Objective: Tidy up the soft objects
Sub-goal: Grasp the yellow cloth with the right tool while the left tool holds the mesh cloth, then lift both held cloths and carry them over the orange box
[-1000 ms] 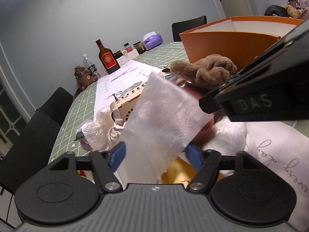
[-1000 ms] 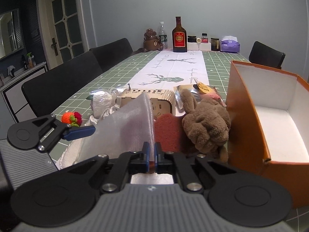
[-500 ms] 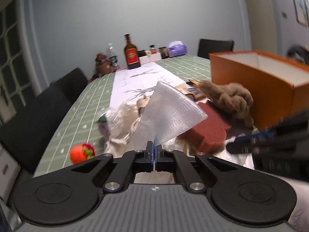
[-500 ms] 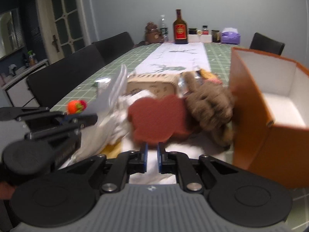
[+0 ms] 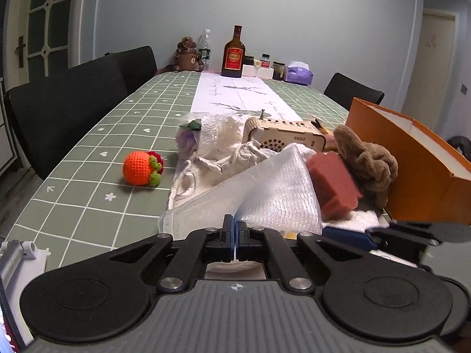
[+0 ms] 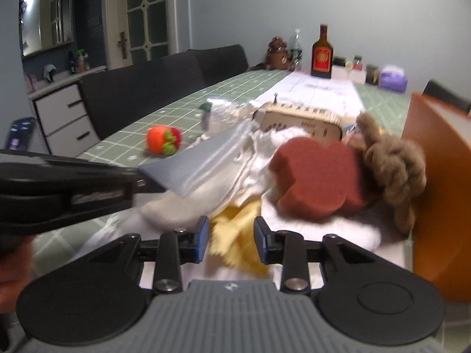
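Left hand-held gripper (image 5: pixel 235 235) clamped fully closed on the edge of a white gauze cloth (image 5: pixel 265 194), lifted over the soft pile on the worktop (image 5: pixel 88 200). Right hand-held gripper (image 6: pixel 231 241) jaws have just been opening, now partly apart over a yellow cloth (image 6: pixel 235 235), pads not pressing it. Red sponge (image 6: pixel 318 176) rests against brown plush toy (image 6: pixel 394 161), beside orange box (image 6: pixel 435 176).

I'm seeing both wrist cameras looking low and close along the green table (image 5: pixel 88 158), sharing the red sponge (image 6: pixel 318 176) and far bottle (image 5: pixel 234 53).
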`<action>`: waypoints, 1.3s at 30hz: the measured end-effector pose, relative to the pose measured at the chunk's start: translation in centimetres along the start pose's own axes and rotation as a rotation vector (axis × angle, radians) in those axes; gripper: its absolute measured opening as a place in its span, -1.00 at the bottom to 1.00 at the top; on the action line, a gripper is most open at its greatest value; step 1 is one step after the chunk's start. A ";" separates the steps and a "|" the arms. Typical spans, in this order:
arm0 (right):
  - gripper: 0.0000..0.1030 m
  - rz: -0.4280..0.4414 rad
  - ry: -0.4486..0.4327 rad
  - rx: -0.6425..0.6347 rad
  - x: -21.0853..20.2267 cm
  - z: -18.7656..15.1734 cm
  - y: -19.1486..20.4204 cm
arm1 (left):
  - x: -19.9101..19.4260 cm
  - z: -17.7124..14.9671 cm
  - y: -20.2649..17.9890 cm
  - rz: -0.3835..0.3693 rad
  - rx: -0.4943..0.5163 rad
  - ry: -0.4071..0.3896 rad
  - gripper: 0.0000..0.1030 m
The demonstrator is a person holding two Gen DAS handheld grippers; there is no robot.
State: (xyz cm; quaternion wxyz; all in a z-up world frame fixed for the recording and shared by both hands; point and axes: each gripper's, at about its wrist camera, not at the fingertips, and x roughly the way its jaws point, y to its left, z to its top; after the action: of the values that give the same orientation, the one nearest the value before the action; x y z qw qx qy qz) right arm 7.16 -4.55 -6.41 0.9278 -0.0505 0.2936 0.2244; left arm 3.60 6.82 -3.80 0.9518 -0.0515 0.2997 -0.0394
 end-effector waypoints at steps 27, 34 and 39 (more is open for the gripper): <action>-1.00 -0.064 -0.007 0.003 -0.7 0.9 -0.8 | -1.0 0.5 -1.1 -0.021 0.016 -0.017 -0.99; -1.00 0.005 -0.079 0.058 -4.1 2.7 -1.9 | -2.2 1.6 -1.7 -0.011 0.034 -0.054 -1.00; -1.00 0.022 -0.145 0.039 -6.3 4.4 -2.3 | -3.4 2.8 -2.1 -0.021 0.043 -0.096 -1.00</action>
State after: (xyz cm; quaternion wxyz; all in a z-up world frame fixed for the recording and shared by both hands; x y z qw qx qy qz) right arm 5.92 -8.03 0.70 0.9449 -0.0127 0.2307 0.2318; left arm 2.32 5.34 0.67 0.9655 -0.0361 0.2523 -0.0532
